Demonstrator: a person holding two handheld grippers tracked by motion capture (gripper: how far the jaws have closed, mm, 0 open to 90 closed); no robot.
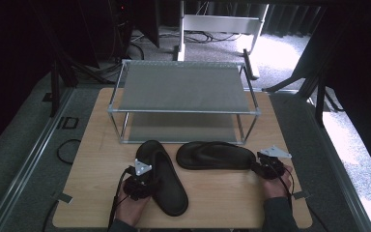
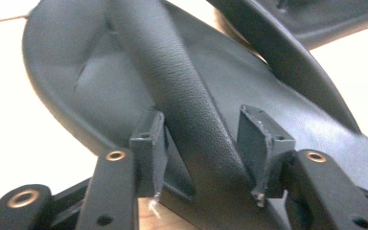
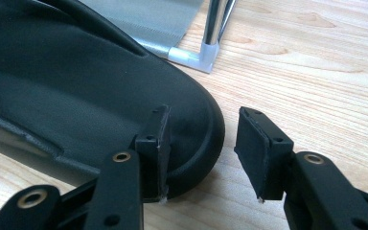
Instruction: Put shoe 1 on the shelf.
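Two black sandals lie on the wooden table [image 1: 222, 200]. The left sandal [image 1: 166, 179] points away from me, and the right sandal [image 1: 215, 154] lies crosswise before the rack. My left gripper [image 1: 152, 184] is at the left sandal's side. In the left gripper view its jaws [image 2: 203, 148] straddle the sandal's strap [image 2: 182, 86], with the pads close against the strap's sides; I see no clear squeeze. My right gripper [image 1: 256, 166] is at the right sandal's right end. It [image 3: 201, 143] stands open, one pad over the sandal's rounded end [image 3: 76, 86], the other over bare wood.
A two-tier metal shoe rack [image 1: 183, 87] stands at the back of the table; its front corner post [image 3: 213, 28] is just beyond the right sandal. Cables lie on the floor at the left and behind the table.
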